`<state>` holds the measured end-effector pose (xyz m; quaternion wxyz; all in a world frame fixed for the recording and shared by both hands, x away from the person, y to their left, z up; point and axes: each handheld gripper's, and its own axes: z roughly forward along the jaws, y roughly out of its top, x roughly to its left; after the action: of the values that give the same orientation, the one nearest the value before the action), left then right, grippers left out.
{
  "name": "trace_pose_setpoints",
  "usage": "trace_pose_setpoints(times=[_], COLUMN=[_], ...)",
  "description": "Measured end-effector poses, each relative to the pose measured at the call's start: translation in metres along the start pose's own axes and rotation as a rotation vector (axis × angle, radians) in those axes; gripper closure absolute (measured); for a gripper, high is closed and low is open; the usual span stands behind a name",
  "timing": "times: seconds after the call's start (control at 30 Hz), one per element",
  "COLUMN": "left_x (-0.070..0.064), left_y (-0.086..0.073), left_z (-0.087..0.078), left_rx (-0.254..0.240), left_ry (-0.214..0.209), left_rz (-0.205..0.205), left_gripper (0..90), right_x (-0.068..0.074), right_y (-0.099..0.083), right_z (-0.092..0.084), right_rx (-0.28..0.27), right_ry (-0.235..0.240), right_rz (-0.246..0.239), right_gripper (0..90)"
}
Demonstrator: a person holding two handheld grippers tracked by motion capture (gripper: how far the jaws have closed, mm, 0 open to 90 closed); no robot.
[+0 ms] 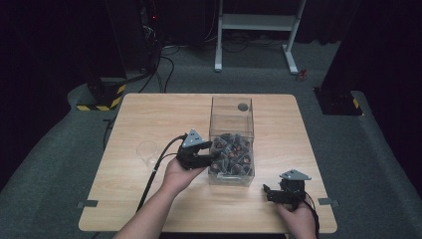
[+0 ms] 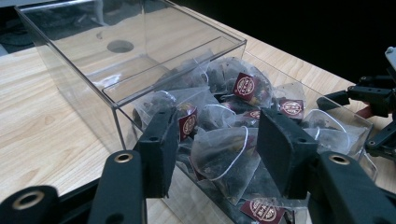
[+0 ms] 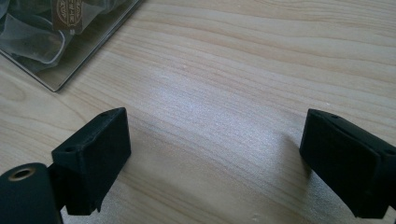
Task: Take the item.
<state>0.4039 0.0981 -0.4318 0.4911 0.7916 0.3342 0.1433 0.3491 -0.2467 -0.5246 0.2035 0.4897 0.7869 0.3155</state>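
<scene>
The wooden worktop (image 1: 149,114) is stretching out under everything, and the clear plastic box (image 1: 231,107) is sitting at its middle, its near half piled with tea bags (image 1: 231,152). Off to the left an empty clear cup (image 1: 148,149) is waiting, well apart from the box, so by the look of it no bag has made the trip yet and the job is only just getting going.

Now the left claw (image 2: 217,140) is reaching in over the box's left wall, half open, and it is straddling one see-through tea bag (image 2: 224,154) with its looped white string. The bag is lying between the two pads on top of the pile, but the pads are not squeezing it yet: nothing is gripped. The pinch, the lift and the carry across to the cup are all left to do.

Over at the near right, the right claw (image 3: 215,154) is idling wide open above bare wood, holding nothing.
</scene>
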Motion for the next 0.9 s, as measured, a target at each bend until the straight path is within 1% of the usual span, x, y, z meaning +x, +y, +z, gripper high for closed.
trace_pose_setpoints(times=[0.07,0.2,0.23,0.27,0.3,0.37,0.4,0.43,0.57,0.63,0.73,0.8,0.9], left_x=[-0.0002,-0.0004,-0.0004,-0.0011,-0.0019,-0.0028,-0.0032,-0.0038,-0.0055,-0.0057,-0.0060,-0.0063,-0.0066], left_y=[-0.0004,-0.0013,-0.0014,-0.0017,-0.0018,-0.0019,-0.0020,-0.0022,-0.0027,-0.0029,-0.0034,-0.0037,-0.0045], left_z=[0.0019,0.0044,0.0048,0.0052,0.0053,0.0051,0.0047,0.0043,0.0028,0.0024,0.0023,0.0025,0.0027], left_rx=[0.005,0.013,0.017,0.019,0.018,0.018,0.017,0.016,0.015,0.015,0.013,0.012,0.015], left_ry=[-0.002,0.000,0.001,0.004,0.009,0.015,0.017,0.021,0.023,0.023,0.021,0.018,0.012], left_rz=[-0.003,-0.006,-0.005,-0.002,0.007,0.010,0.014,0.022,0.037,0.038,0.038,0.034,0.041], left_gripper=[50.3,56.7,56.7,59.0,63.5,65.1,67.8,73.4,82.1,85.3,89.1,89.8,90.0], right_x=[0.0000,0.0000,0.0001,0.0001,0.0001,0.0001,0.0000,0.0000,0.0004,0.0004,0.0004,0.0001,0.0003], right_y=[0.0000,0.0000,0.0000,0.0000,0.0000,0.0000,0.0000,0.0000,0.0000,0.0000,0.0000,0.0000,0.0000], right_z=[0.0000,0.0000,-0.0001,-0.0001,-0.0001,-0.0001,0.0000,0.0000,-0.0002,-0.0002,-0.0002,0.0000,-0.0001], right_rx=[0.001,0.000,0.002,0.001,0.001,0.002,0.000,0.000,0.003,0.002,0.003,0.001,0.002], right_ry=[0.000,0.000,0.000,0.000,0.000,0.000,0.001,0.001,0.001,0.001,0.001,0.002,0.002], right_rz=[0.000,0.000,0.002,0.001,0.002,0.002,-0.001,-0.001,0.004,0.004,0.003,-0.001,0.002], right_gripper=[8.5,8.5,8.5,8.5,8.5,8.5,8.5,8.5,8.5,8.5,8.5,8.5,8.5])
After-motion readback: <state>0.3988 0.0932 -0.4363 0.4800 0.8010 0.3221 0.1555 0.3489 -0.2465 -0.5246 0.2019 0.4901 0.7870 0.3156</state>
